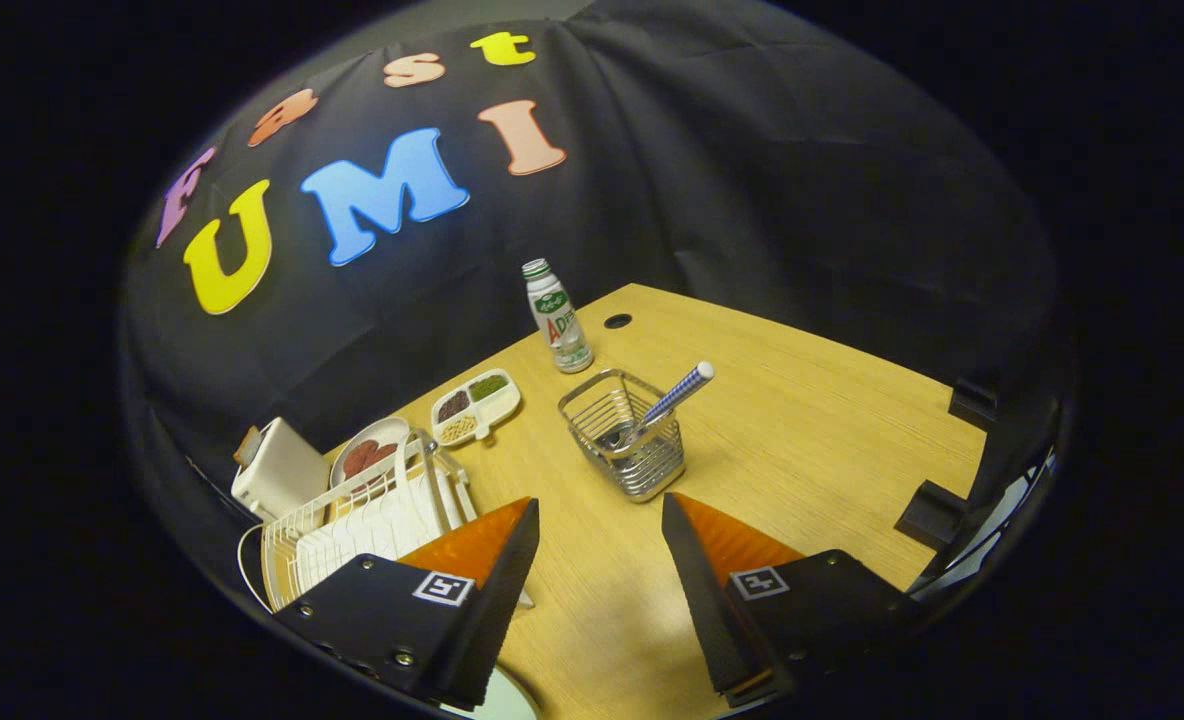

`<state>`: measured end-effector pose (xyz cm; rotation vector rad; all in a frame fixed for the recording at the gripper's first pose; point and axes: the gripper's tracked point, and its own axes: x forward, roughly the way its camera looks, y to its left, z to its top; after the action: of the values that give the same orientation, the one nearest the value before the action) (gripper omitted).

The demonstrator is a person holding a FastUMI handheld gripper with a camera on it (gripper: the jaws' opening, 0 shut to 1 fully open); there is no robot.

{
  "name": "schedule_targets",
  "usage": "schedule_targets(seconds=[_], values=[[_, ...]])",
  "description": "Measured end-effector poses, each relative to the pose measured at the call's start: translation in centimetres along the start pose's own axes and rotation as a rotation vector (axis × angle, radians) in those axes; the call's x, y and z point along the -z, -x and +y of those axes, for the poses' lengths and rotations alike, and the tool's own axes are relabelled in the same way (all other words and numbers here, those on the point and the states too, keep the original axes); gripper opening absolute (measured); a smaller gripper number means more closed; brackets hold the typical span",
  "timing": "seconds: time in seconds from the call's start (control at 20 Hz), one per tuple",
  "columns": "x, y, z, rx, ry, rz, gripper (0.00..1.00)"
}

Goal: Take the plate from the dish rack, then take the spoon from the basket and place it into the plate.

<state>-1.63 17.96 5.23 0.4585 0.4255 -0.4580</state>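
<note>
just beyond the gripper point(600, 515) — fingers spread, holding nothing — spoon point(674, 398) stands in wire basket point(627, 440); dish rack point(367, 525) alongside

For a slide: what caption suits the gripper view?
Open gripper above table, spoon in basket just ahead.

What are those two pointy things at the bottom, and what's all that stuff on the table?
Those are the two fingers of a hand-held gripper, a grabbing tool a person carries. The camera rides on it and looks forward, so the picture looks round and bent. The fingers are open, holding nothing. Just beyond them stands a wire basket with a spoon sticking out. Beside the left finger is a white dish rack. Farther back on the wooden table are a bottle, a snack tray and a white box.
</note>
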Motion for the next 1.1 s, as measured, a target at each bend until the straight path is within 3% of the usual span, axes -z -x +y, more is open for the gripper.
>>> schedule_targets(seconds=[0.3,0.65,0.8,0.9,1.0,1.1], values=[[-4.5,-3.9,-3.3,0.099,-0.141,-0.081,0.78],[-5.3,-7.9,-5.0,0.141,-0.196,-0.091,0.78],[-5.1,-8.8,-5.3,0.140,-0.181,-0.081,0.55],[-4.6,-9.8,-5.2,0.131,-0.174,-0.071,0.52],[-5.0,-9.7,-5.2,0.132,-0.174,-0.077,0.32],[-5.3,-9.4,-5.0,0.130,-0.184,-0.083,0.30]])
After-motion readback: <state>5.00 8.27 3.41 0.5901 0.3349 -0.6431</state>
